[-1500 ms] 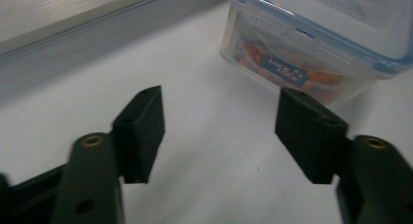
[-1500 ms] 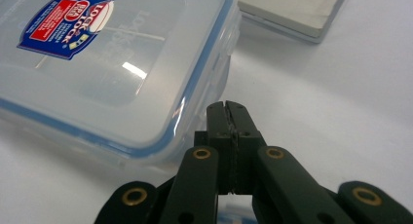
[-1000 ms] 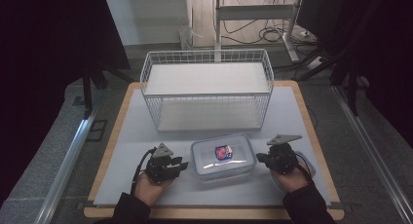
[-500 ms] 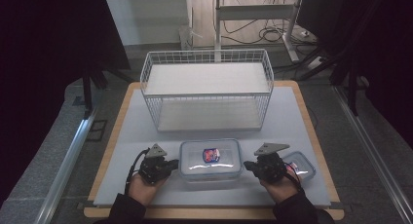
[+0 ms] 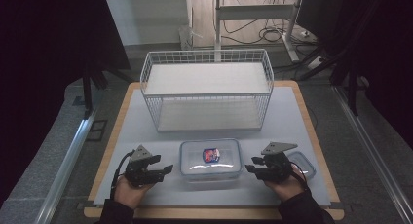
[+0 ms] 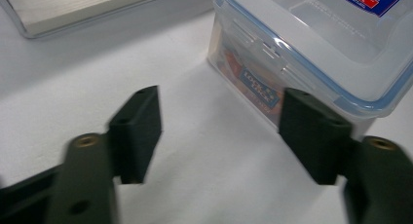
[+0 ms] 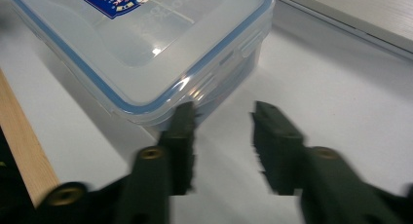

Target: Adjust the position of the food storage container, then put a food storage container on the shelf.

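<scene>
Left gripper (image 5: 165,169): near the mat's (image 5: 146,121) front edge, jaws just been spreading, nothing between them. Clear lock-lid container (image 5: 211,158): front centre of the mat, between both grippers. Right gripper (image 5: 251,168): jaws just been parting, empty, beside the container. Small lidded container (image 5: 302,163): front right. Wire basket (image 5: 207,90): rear.

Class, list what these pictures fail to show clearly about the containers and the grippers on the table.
- Small clear lidded container, high view: partly hidden behind right gripper.
- Large clear blue-rimmed plastic container: label print too small; its lid cut off by left gripper view's edge.
- Right gripper view: jaw edges blurred.
</scene>
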Motion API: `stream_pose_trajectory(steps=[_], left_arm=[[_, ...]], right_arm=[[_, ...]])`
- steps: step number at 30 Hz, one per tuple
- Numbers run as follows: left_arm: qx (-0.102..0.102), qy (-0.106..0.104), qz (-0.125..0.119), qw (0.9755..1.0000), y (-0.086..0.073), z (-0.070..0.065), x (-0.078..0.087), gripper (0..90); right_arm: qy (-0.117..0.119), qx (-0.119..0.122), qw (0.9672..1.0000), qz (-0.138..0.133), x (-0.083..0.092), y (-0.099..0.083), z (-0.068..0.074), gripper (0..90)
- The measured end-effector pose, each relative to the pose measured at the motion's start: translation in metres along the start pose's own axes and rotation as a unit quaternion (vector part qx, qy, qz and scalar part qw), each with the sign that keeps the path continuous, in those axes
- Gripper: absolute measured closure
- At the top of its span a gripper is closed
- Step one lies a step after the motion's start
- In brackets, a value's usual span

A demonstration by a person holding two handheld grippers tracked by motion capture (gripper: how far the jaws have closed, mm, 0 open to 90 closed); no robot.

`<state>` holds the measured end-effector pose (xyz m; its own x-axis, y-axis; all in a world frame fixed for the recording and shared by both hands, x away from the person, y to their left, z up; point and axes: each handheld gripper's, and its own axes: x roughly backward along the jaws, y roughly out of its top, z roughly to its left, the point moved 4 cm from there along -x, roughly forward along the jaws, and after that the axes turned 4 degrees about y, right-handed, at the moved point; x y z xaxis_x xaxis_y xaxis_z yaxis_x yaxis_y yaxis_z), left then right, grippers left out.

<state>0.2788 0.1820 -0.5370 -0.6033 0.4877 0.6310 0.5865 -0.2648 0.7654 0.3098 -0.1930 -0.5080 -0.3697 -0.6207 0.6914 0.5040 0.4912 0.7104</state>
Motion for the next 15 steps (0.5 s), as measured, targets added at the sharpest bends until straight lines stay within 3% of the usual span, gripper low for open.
stream_pose_trajectory(steps=[4, 9, 15], left_arm=[[-0.009, 0.01, -0.001, 0.9999, -0.0013, -0.0001, -0.0009, 19.9], [-0.013, 0.009, -0.012, 0.9998, 0.0002, -0.0015, -0.001, 12.1], [-0.026, 0.002, -0.03, 0.9992, 0.0014, -0.0016, -0.0017, 7.3]], right_arm=[[0.003, -0.015, 0.9998, -0.014, 0.0024, 0.0, -0.0043, 38.0], [0.002, -0.026, 0.9994, -0.023, 0.0043, 0.0002, -0.0082, 27.7], [0.009, -0.032, 0.9989, -0.033, 0.0059, 0.003, -0.0095, 23.0]])
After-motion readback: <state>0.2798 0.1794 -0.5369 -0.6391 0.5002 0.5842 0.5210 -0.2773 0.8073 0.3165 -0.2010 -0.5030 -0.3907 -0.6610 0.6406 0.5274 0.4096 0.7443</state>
